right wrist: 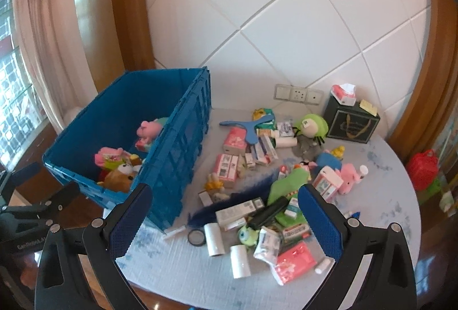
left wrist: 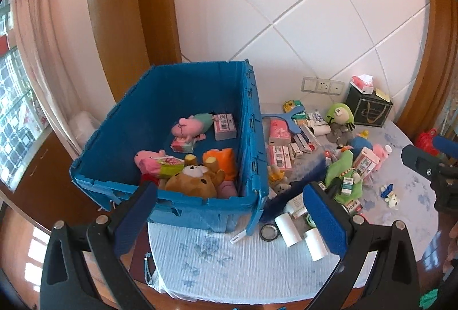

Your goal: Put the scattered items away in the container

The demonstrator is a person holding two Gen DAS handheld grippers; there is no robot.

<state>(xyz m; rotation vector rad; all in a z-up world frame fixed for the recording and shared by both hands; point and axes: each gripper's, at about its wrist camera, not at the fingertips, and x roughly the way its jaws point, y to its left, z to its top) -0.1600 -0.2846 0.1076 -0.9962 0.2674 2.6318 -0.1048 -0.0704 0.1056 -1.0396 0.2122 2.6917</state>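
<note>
A blue plastic crate (left wrist: 252, 138) (right wrist: 183, 144) stands on the left of a round table. It holds a brown bear plush (left wrist: 191, 181), pink pig plushes (left wrist: 189, 125) and small boxes. Scattered items lie to its right: white rolls (right wrist: 214, 238), a black case (right wrist: 269, 212), a pink packet (right wrist: 294, 258), a green plush (right wrist: 312, 125), medicine boxes (right wrist: 226, 167). My left gripper (left wrist: 229, 221) is open and empty above the crate's near wall. My right gripper (right wrist: 226, 227) is open and empty above the near items.
A dark gift box (right wrist: 352, 121) with a tissue pack on top stands at the back right by the wall sockets (right wrist: 297, 94). A red basket (right wrist: 422, 168) sits beyond the table's right edge. The tablecloth (right wrist: 183, 267) covers the near part.
</note>
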